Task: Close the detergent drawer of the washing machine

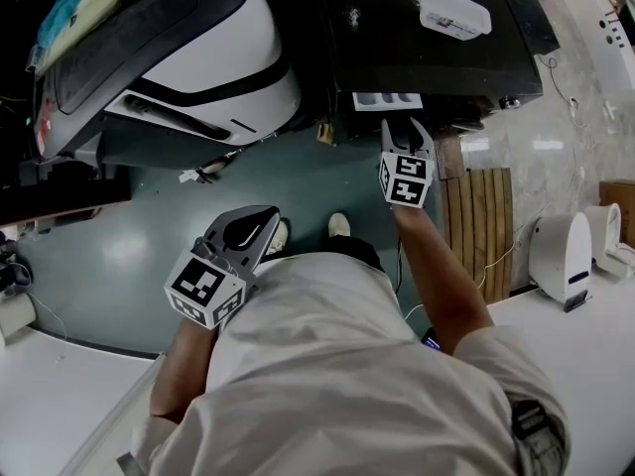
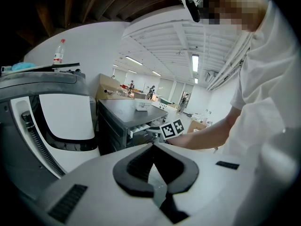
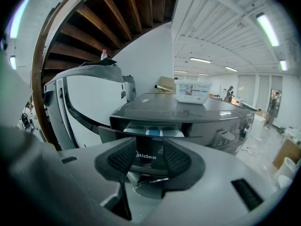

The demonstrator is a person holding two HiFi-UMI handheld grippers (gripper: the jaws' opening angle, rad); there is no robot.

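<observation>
The dark washing machine [image 1: 427, 38] stands ahead of me, and its detergent drawer [image 1: 387, 99] is pulled out, showing pale compartments. In the right gripper view the drawer [image 3: 151, 132] juts from the front panel above the brand name. My right gripper [image 1: 405, 129] is just in front of the drawer, jaws open, with nothing between them; I cannot tell whether it touches the drawer. My left gripper [image 1: 250, 230] is held back near my body, low and to the left, its fingertips together and empty.
A white plastic box [image 1: 454, 12] sits on the washer's top. To the left stands a white machine [image 1: 198, 58] with a large dark door. A wooden slatted mat [image 1: 476, 226] lies on the floor at right, beside a white appliance [image 1: 562, 258].
</observation>
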